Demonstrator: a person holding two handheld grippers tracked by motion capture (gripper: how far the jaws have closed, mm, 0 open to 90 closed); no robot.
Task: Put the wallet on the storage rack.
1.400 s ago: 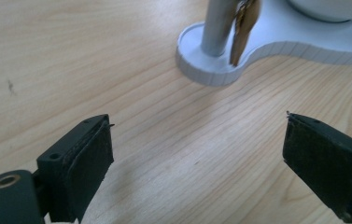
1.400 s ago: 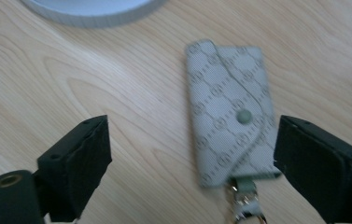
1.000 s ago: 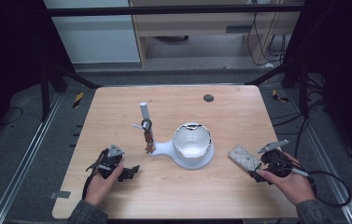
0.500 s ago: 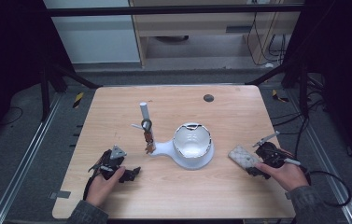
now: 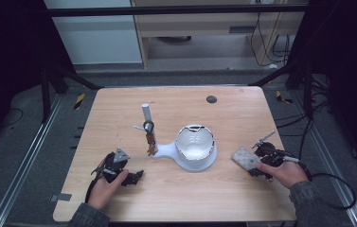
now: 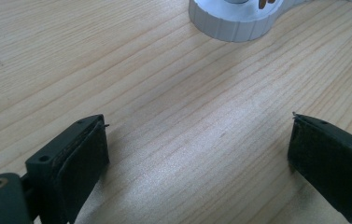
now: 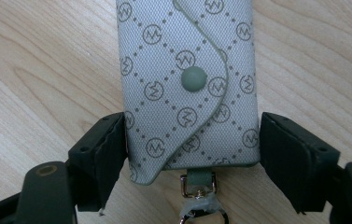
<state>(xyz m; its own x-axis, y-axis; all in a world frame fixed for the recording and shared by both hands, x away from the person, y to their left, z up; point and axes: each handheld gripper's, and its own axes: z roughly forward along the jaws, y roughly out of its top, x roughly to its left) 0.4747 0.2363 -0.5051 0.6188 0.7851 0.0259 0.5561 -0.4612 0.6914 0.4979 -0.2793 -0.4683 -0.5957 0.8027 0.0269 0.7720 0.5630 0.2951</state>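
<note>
Wood grain runs across the surface (image 5: 176,189), a pale tabletop with rounded corners. At its left near edge, the left hand-held gripper (image 5: 136,176) lies low over the wood in the person's left hand (image 5: 106,187). In the left gripper view its jaws stand wide apart with only bare wood between them, and the ribbed white edge of the stand's base (image 6: 239,21) lies farther ahead.

Toward the middle, a slim white post (image 5: 146,113) rises from the stand, with a ring and a few small brownish pieces hanging just beneath it (image 5: 150,139). Just right of it, on the same white base, stands a white bowl-shaped holder (image 5: 194,144) with a dark-flecked rim. A small dark round spot (image 5: 211,99) sits on the surface well beyond it, near the far edge.

At the right, a grey patterned key pouch (image 5: 245,158) lies flat on the wood, near the bowl-shaped holder but apart from it. The right hand-held gripper (image 5: 252,165), in the person's right hand (image 5: 285,172), is set around the pouch's near end. In the right gripper view the pouch (image 7: 187,84) lies with its snap flap up and a metal ring at its near end; the left jaw touches its side, the right jaw stands just beside the other side, so the jaws are open around it and not yet clamped.
</note>
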